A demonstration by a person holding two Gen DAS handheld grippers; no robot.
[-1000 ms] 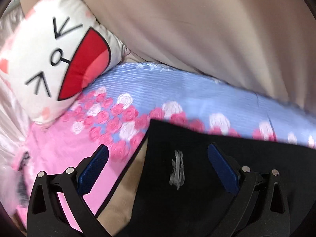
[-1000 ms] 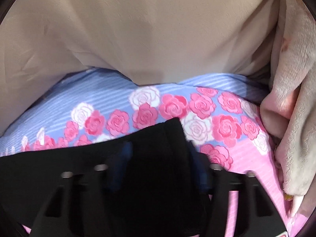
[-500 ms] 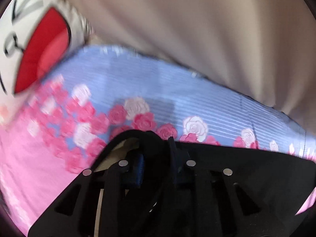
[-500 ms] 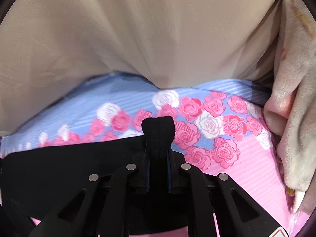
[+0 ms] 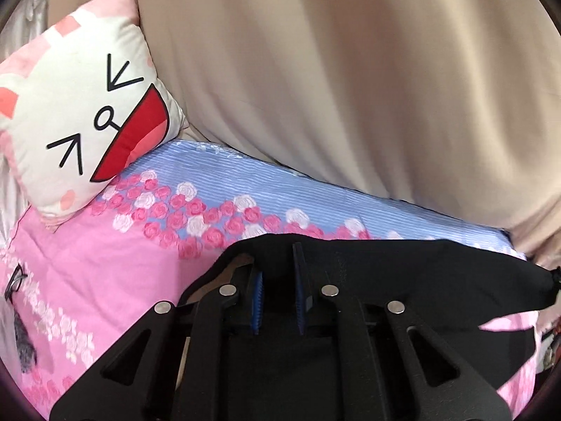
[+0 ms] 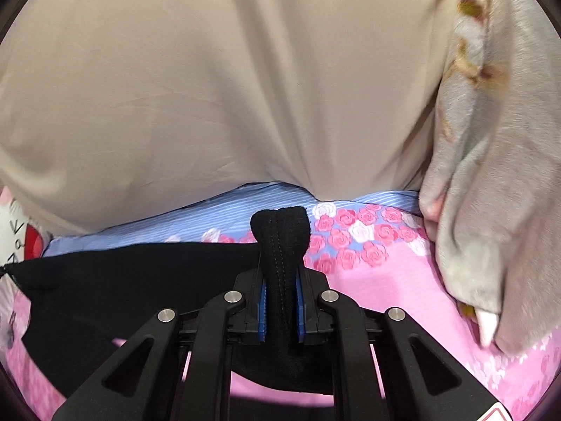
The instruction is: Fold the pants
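Both tongs clamped on the pants edge; lift for the fold begun.

A second ago my left gripper [image 5: 277,280] stood spread over the cloth; now its blue pads are pressed together on a bunched edge of the black pants [image 5: 403,273]. My right gripper [image 6: 280,301], then only part closed, pinches a stitched fold that pokes out past its tips. I judge the edge secured at two points and ready to carry over. The pants hang taut between the tongs, above the rose-print bedsheet [image 5: 115,270]. Count: two grippers, one pair of pants, one cartoon-face pillow [image 5: 77,115] at the sheet's far left, one beige curtain [image 6: 210,87] behind the sheet, one plush blanket [image 6: 491,175] at its right.
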